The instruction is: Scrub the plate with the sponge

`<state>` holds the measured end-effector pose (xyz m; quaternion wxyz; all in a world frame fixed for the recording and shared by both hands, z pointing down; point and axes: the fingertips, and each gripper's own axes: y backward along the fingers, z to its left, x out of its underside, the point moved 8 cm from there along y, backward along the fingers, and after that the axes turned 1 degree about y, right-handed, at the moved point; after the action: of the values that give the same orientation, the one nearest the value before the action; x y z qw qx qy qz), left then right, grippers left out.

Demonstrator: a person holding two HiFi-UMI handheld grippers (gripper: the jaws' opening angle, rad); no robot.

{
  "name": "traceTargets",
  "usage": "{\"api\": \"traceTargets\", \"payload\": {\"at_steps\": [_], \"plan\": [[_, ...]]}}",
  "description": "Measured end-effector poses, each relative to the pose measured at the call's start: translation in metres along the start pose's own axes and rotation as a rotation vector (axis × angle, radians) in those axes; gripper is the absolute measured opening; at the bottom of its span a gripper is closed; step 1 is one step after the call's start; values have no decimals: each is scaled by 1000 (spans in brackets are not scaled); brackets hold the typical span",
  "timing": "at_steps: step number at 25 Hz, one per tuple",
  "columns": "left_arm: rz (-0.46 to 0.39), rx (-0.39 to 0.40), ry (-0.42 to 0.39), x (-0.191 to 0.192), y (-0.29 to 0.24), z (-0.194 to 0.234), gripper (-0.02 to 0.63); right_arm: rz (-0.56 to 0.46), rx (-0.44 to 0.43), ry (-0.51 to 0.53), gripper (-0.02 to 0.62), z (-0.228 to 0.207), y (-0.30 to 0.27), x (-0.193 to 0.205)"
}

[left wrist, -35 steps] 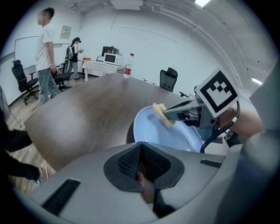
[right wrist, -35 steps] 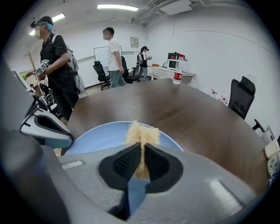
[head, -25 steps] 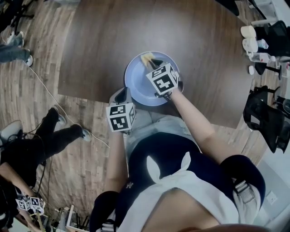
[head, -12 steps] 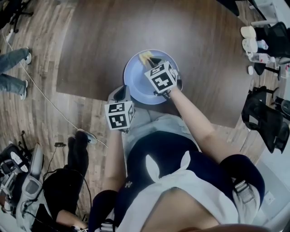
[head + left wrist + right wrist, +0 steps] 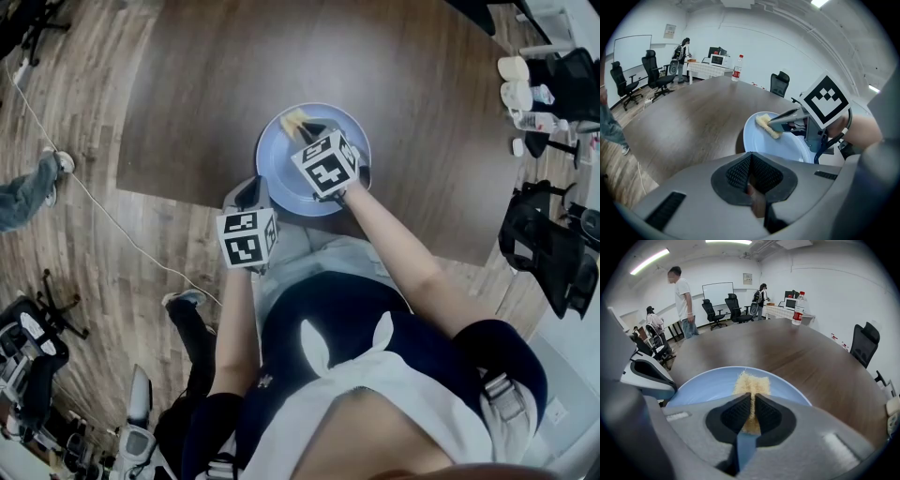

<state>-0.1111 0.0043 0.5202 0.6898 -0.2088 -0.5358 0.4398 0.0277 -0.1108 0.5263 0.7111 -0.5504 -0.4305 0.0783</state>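
- Right gripper (image 5: 753, 404) clamps the yellow sponge (image 5: 751, 382) on the blue plate (image 5: 701, 383), toward 11 o'clock.
- Left gripper (image 5: 750, 164), jaws together, sits at the plate's 8 o'clock rim.

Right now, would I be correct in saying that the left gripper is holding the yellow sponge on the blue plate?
Not quite: it is the right gripper, not the left, whose jaws are shut on the yellow sponge on the blue plate. The right gripper view shows this plainly.
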Motion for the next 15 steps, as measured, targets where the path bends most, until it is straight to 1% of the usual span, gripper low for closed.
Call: {"api": "traceTargets", "payload": {"at_steps": [7,15], "plan": [[-5,-2,4,2,1,0,6,-8,-5,17,26,11,0,-1],[-7,-5,5,2,2,-1,6,-39,-44,39,26,24,1,-1]]}}
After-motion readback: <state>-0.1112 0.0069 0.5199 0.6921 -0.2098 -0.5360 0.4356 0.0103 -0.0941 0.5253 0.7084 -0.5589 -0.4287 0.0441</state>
